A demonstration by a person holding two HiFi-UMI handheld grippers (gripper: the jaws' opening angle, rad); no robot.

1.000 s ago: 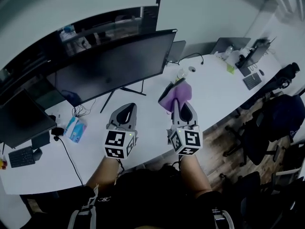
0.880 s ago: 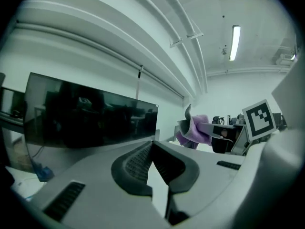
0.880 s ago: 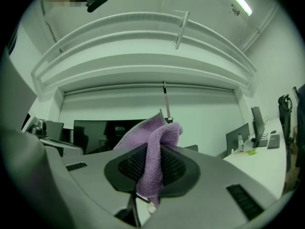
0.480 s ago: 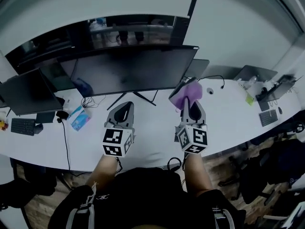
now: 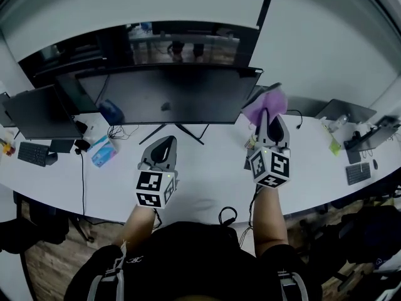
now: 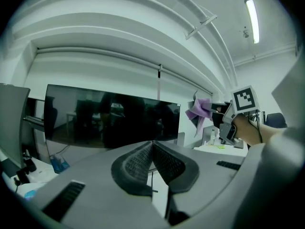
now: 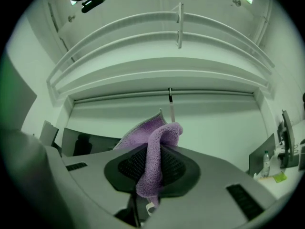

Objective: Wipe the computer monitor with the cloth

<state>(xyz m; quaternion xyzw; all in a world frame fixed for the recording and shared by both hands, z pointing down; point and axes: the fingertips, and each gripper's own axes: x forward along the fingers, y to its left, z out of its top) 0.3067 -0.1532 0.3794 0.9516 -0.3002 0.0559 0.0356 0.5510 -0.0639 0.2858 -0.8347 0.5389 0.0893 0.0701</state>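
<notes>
A wide black monitor stands on the white desk, its screen dark; the left gripper view shows the monitor straight ahead. My right gripper is shut on a purple cloth, held up just off the monitor's right edge. In the right gripper view the cloth hangs bunched between the jaws, with the monitor's right part low at the left. My left gripper is shut with nothing in it, in front of the monitor's stand.
A second dark monitor and a keyboard stand at the desk's left end. A blue packet and cables lie left of the stand. Laptops and clutter occupy the desk's right end. Office chairs stand at lower right.
My right gripper has risen and moved right with the cloth, from in front of the monitor's lower right corner to beside its right edge. The head view has swung left. The left gripper stays put.
</notes>
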